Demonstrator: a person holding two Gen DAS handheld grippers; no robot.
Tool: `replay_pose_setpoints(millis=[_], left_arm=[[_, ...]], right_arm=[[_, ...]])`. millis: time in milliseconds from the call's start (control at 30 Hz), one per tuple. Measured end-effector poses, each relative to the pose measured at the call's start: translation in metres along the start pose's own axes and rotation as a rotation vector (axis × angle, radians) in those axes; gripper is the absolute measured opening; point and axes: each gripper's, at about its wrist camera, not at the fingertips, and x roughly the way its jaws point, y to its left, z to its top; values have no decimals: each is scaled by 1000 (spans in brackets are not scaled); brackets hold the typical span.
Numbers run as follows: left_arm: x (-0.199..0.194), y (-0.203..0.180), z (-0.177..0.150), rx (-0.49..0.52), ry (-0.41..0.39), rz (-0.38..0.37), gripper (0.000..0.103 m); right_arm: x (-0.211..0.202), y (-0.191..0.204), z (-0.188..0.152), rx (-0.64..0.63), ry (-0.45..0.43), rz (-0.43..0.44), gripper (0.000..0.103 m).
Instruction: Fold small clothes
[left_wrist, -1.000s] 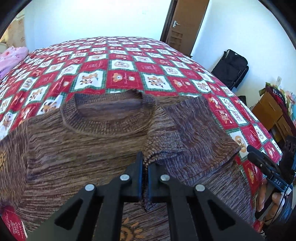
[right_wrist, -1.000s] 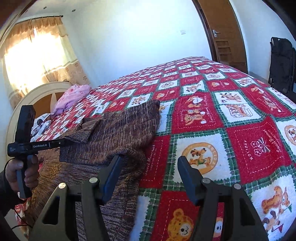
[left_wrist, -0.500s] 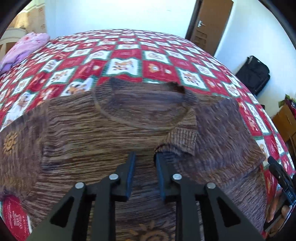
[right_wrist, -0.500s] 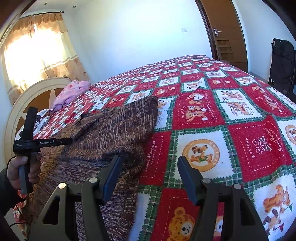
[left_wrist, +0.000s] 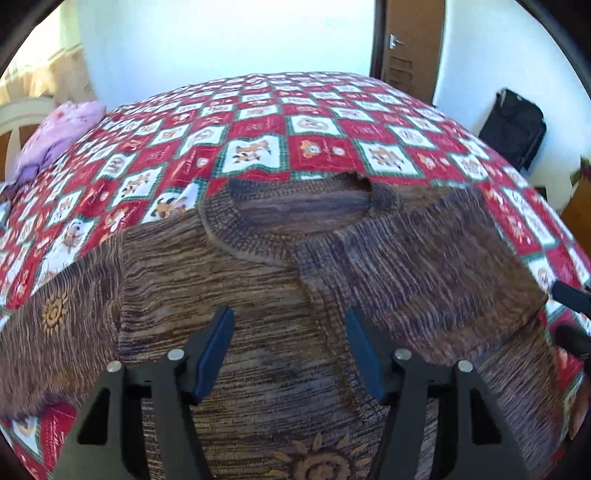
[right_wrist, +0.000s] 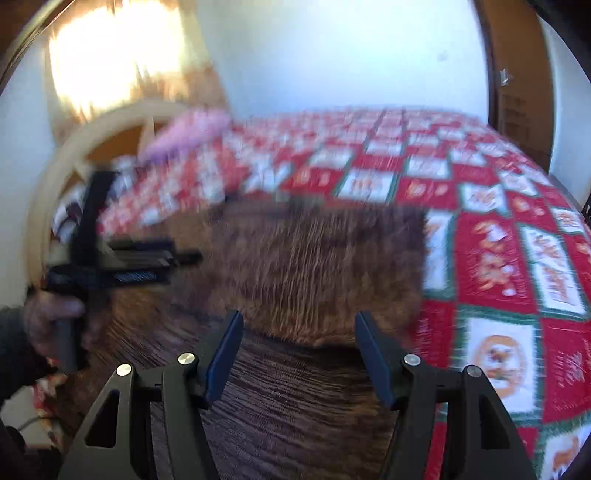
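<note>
Sweater (left_wrist: 258, 295) has one sleeve folded in; my left gripper (left_wrist: 290, 354) is opening above it, right gripper (right_wrist: 299, 354) open, more folds remain.

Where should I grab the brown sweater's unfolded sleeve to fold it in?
Probably at the cuff end of the unfolded sleeve: it lies flat, spread outward over the quilt, so coming from its outer side lets you pinch the edge and carry it across the brown sweater.

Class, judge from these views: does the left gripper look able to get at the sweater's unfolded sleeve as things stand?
Probably yes. The left gripper, its jaws opening with nothing between them, hangs over the brown sweater. The unfolded sleeve lies flat on the quilt with nothing over it.
</note>
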Motion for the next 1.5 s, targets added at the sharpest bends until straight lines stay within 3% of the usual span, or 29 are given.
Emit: replay_pose_setpoints(millis=[67, 133, 200, 333, 433, 600, 733, 900, 967, 1100, 1133, 1233, 1300, 1367, 1433, 1500], left_arm=[[2, 6, -8, -3, 37, -16, 65], [0, 13, -19, -10, 53, -31, 65], [-8, 19, -33, 2, 47, -34, 66], [-23, 27, -55, 19, 20, -54, 67], [-36, 33, -73, -4, -11, -89, 69], [-61, 40, -110, -11, -65, -118, 73], [-80, 58, -132, -96, -33, -220, 74], [-92, 87, -149, -173, 1, -247, 74], [-99, 103, -154, -215, 3, -248, 74], [-113, 135, -161, -267, -30, -152, 74], [-118, 147, -160, -282, -47, -97, 74], [-125, 175, -155, -299, -86, 39, 80], [-130, 199, -152, -331, -113, 129, 84], [-134, 222, -151, -363, -144, 187, 84], [-132, 244, -149, -386, -149, 251, 84], [-128, 267, -147, -411, -159, 299, 84]], right_arm=[[28, 0, -8, 20, 109, -30, 64], [27, 3, -16, 7, 77, -52, 64], [23, 10, -18, -9, 109, -63, 65], [19, 28, -3, -21, 134, 27, 64], [21, 47, 16, -46, 92, 19, 64], [41, 60, 42, 49, 86, 127, 64], [68, 75, 54, 62, 83, 167, 64], [105, 105, 49, 96, 160, 235, 65], [104, 127, 40, 36, 127, 185, 69], [94, 163, 28, -113, 142, 217, 70], [90, 166, 29, -134, 130, 215, 70], [74, 156, 37, -114, 49, 187, 70], [71, 142, 43, -74, 17, 97, 70], [81, 125, 43, 6, 63, 39, 70], [97, 117, 33, 68, 137, 89, 70], [94, 130, 24, -4, 102, 69, 71]])
